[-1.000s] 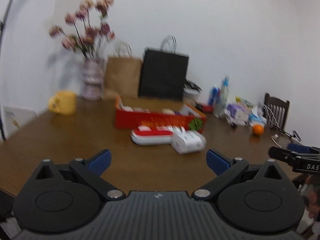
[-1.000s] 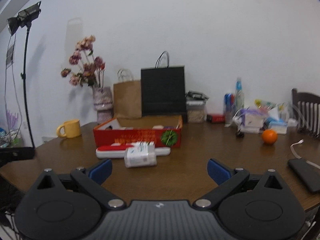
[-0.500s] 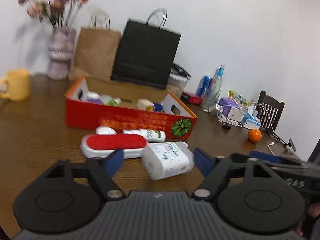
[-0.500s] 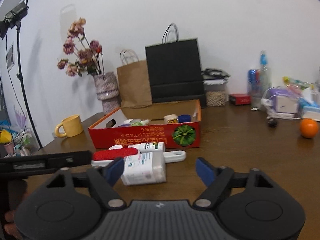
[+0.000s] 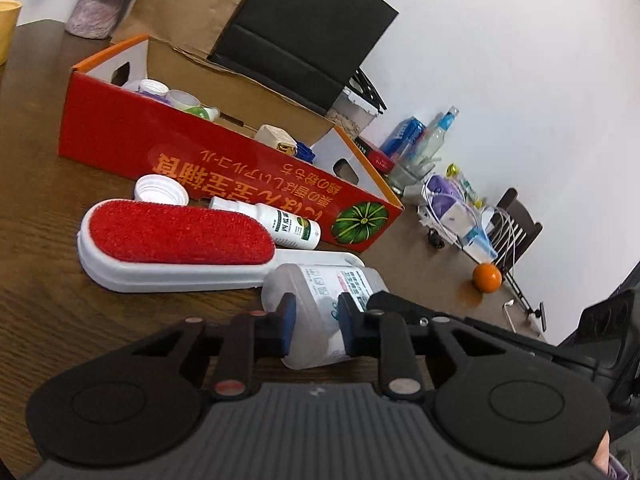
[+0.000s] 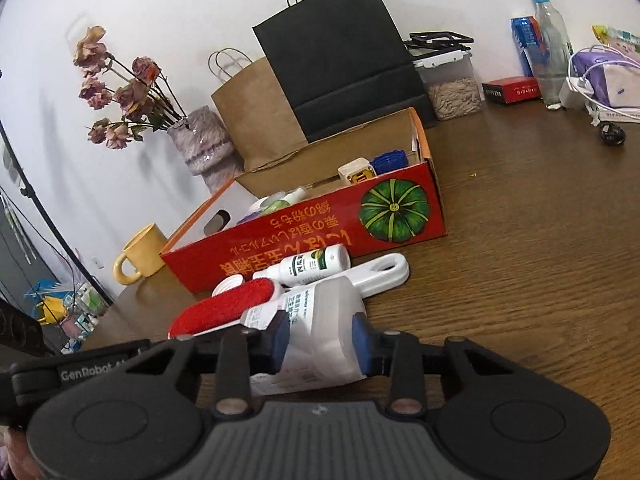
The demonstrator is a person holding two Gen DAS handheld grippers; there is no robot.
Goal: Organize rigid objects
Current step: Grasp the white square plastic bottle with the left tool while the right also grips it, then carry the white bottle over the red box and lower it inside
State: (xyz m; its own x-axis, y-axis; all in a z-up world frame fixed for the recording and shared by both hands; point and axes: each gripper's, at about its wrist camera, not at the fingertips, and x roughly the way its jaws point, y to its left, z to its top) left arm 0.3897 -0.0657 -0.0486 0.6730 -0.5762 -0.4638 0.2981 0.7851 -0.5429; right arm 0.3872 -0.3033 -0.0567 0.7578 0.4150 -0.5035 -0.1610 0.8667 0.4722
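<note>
Both grippers, left (image 5: 313, 330) and right (image 6: 321, 342), fingers narrowed against one translucent plastic bottle (image 5: 320, 300) lying on the woodgrain desk (image 6: 540, 260), touching a red-bristled white lint brush (image 5: 176, 248).

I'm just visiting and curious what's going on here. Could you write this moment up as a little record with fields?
left gripper: jaws shut on the white bottle
right gripper: jaws shut on the same bottle, other end
bottle pose: lying on its side on the wooden table
beside it: lint brush, small spray bottle, loose white cap
red box: open, already holding small items
</note>
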